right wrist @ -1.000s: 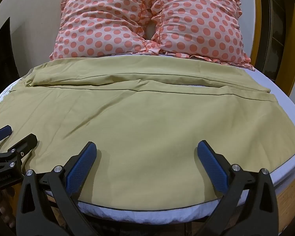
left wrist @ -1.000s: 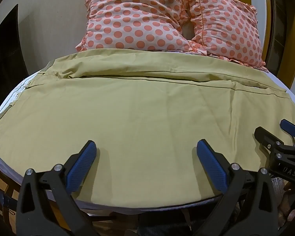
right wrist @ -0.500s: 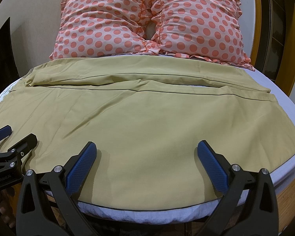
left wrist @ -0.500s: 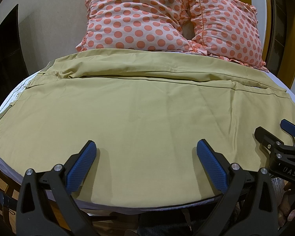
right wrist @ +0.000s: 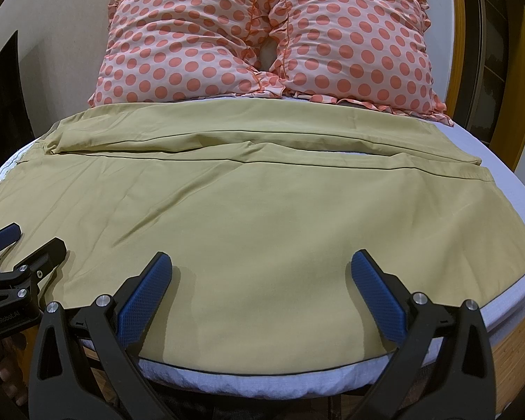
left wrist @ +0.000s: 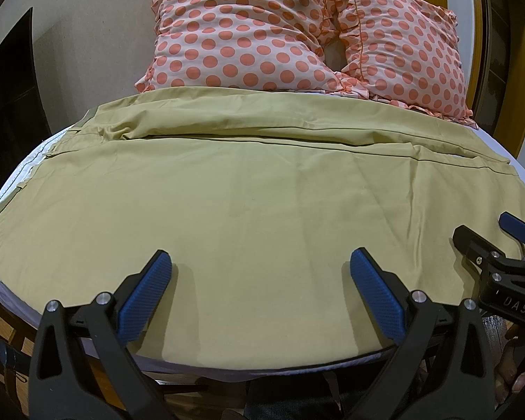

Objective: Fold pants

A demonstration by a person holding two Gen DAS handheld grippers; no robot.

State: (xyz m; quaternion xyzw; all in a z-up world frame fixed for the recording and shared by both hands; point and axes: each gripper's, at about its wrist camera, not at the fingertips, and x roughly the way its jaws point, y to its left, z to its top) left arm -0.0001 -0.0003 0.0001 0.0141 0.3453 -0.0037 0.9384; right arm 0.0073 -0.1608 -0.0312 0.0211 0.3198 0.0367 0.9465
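Flat across the middle of both views, the tan pants are spread over a bed with a white sheet, one leg lying behind the other, the waist toward the left edge and the hems toward the right. Nothing is held in any container. The left gripper is seen at the lower centre with jaws spread wide, gripping nothing, above the pants' near edge. The right gripper is likewise parted and empty. Two dotted pillows are propped at the top.
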